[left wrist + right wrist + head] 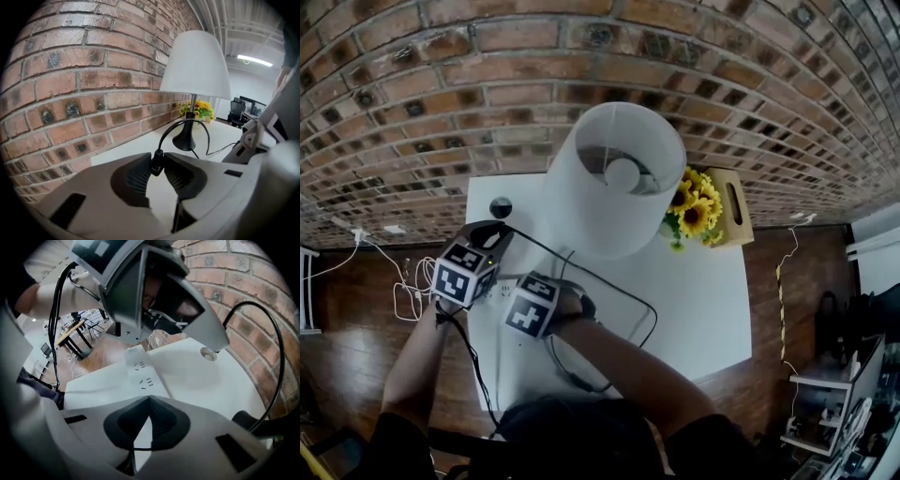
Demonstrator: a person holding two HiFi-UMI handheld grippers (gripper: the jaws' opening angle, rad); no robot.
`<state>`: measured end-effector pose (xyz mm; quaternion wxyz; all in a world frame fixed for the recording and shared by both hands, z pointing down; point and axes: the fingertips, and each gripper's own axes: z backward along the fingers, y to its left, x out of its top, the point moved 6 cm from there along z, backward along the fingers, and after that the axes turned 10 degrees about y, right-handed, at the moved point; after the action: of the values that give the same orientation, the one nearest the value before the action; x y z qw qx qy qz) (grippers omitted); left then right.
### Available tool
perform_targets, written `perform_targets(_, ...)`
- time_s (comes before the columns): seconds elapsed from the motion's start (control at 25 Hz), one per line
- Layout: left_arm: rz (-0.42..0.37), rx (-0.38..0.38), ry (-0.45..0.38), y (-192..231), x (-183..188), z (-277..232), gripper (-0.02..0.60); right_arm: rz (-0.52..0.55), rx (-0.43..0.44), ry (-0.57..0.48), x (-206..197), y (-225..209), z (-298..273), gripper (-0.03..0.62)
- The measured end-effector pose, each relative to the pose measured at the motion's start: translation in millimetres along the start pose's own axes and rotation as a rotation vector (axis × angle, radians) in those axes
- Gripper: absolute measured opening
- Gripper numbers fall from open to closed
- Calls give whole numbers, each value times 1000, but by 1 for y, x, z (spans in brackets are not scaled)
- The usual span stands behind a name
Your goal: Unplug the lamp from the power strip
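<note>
The lamp [614, 178] stands on the table [703, 309] (by the wall [487, 84]), sunflowers [694, 211] right of it.

White table [703, 309] against brick wall [581, 56]; lamp [619, 178], power strip [140, 373], sunflower box [745, 220], black cord [652, 314] on it.

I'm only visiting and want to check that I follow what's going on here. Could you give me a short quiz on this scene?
1. True or false: the left gripper is shut on the black plug of the lamp.
2. What stands beside the lamp on the table? A) sunflowers B) a kettle C) a stack of books
3. Fill in: the jaws of the right gripper are ____, with nothing between them.

Key: 1 true; 2 A; 3 shut.
</note>
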<state>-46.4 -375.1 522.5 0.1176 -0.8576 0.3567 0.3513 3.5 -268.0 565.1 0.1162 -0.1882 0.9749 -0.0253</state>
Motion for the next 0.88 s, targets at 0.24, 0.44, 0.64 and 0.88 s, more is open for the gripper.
perform_targets(0.24, 10, 11, 4, 14, -9, -17, 104, -18, 40, 3, 1, -2, 0, -6)
perform_targets(0.44, 35, 29, 28, 24, -10, -27, 104, -29, 54, -6, 0, -3, 0, -3)
perform_targets(0.64, 63, 60, 28, 35, -8, -37, 104, -26, 56, -22, 0, -4, -1, -3)
perform_targets(0.88, 67, 86, 27, 41, 1, -51, 104, -34, 70, -40, -2, -4, -1, -3)
